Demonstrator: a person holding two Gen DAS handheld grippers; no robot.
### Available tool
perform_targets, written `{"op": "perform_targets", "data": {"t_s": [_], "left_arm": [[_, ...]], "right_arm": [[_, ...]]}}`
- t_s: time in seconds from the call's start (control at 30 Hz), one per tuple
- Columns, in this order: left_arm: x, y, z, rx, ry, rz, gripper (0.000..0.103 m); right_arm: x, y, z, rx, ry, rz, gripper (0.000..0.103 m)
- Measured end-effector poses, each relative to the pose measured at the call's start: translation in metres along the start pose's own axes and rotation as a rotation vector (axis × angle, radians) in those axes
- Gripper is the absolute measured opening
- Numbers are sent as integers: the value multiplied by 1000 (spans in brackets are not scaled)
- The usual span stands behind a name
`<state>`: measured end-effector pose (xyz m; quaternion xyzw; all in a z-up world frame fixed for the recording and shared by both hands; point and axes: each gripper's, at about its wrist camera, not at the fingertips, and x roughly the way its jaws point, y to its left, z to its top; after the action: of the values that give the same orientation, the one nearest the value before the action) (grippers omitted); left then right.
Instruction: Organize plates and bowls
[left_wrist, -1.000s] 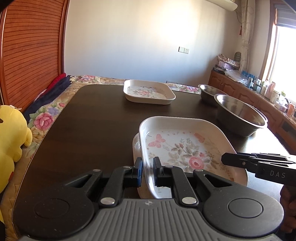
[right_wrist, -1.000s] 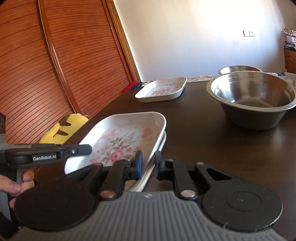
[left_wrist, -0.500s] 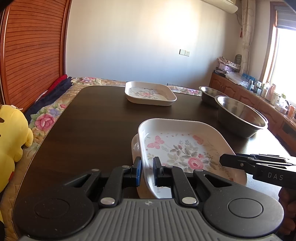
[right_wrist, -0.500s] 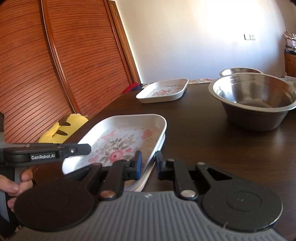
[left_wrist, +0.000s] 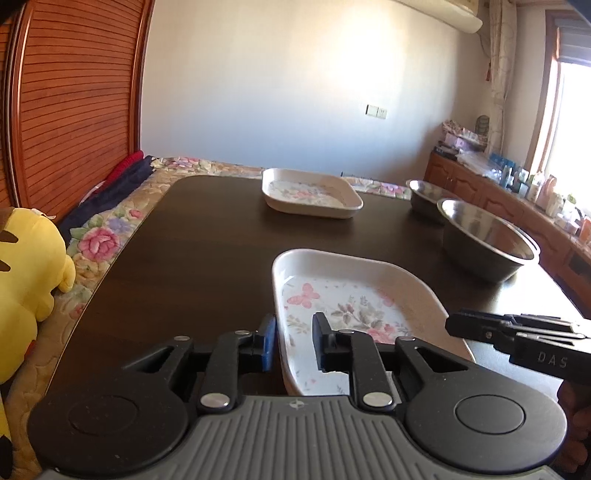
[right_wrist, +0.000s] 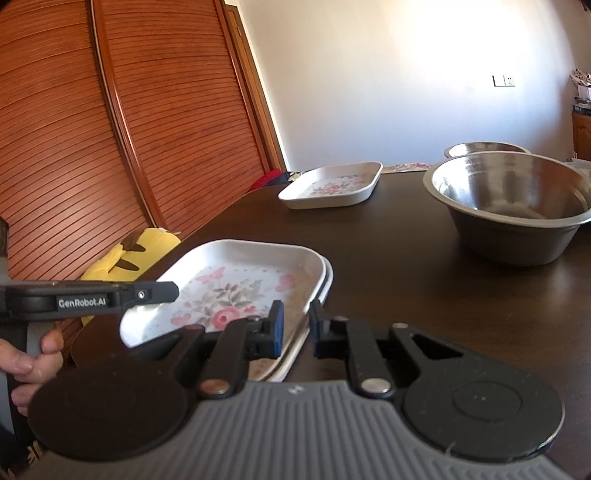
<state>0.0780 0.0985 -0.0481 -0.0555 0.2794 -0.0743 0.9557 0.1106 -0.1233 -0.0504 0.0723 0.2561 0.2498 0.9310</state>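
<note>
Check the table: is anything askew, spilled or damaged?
Nothing spilled or damaged. The top floral plate sits slightly offset on the one beneath, whose rim shows on one side. The steel bowls stand upright.

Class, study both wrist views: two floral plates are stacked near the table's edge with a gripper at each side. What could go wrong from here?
1. Both the left gripper and the right gripper are open around the top plate; closing unevenly might tilt it off the lower plate.
2. The stack sits near the table edge, so a nudge could push it off.
</note>
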Motion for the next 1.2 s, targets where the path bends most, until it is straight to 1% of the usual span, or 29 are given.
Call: {"op": "perform_targets", "data": {"t_s": [0.13, 0.33, 0.37, 0.4, 0.43, 0.47, 0.6, 0.67, 0.87, 0.9, 0.93, 0.97, 1.0, 1.03, 1.13, 1.2], "left_arm": [[-2, 1, 2, 6, -8, 3, 27], [-2, -1, 6, 32, -14, 16, 48], [-3, -2, 6, 37, -15, 19, 55], [-2, -2, 7, 41, -15, 24, 64], [-2, -2, 8, 45, -16, 30, 69], [-2, -3, 8, 50, -18, 36, 76], [-1, -3, 10, 66, -19, 46, 94], [-1, -3, 12, 71, -22, 54, 98], [1, -3, 21, 103, -31, 54, 98], [2, -3, 23, 108, -31, 52, 98], [3, -3, 25, 113, -33, 50, 98], [4, -3, 28, 118, -36, 51, 98], [6, -3, 31, 123, -37, 53, 98], [7, -2, 33, 128, -37, 55, 98], [11, -1, 40, 136, -38, 57, 98], [15, 2, 46, 140, -37, 51, 98]], "right_arm": [[-1, 1, 0, -4, -4, -2, 16], [-5, 3, 0, -6, -12, 1, 16], [-6, 4, 1, -10, -14, -1, 16], [-7, 4, 1, -13, -15, -3, 17], [-7, 5, 2, -15, -17, -5, 17], [-8, 4, 2, -16, -20, -4, 17], [-9, 4, 5, -18, -27, -3, 17], [-8, 4, 6, -18, -28, -1, 17], [-7, 2, 11, -29, -22, -4, 17], [-6, 2, 14, -33, -21, -7, 19], [-6, 1, 17, -37, -20, -13, 22], [-5, 1, 21, -41, -19, -20, 35], [-5, 0, 25, -46, -23, -27, 45], [-5, -1, 29, -53, -29, -34, 48], [-3, -2, 44, -80, -32, -49, 48], [0, -4, 56, -97, -30, -54, 51]]}}
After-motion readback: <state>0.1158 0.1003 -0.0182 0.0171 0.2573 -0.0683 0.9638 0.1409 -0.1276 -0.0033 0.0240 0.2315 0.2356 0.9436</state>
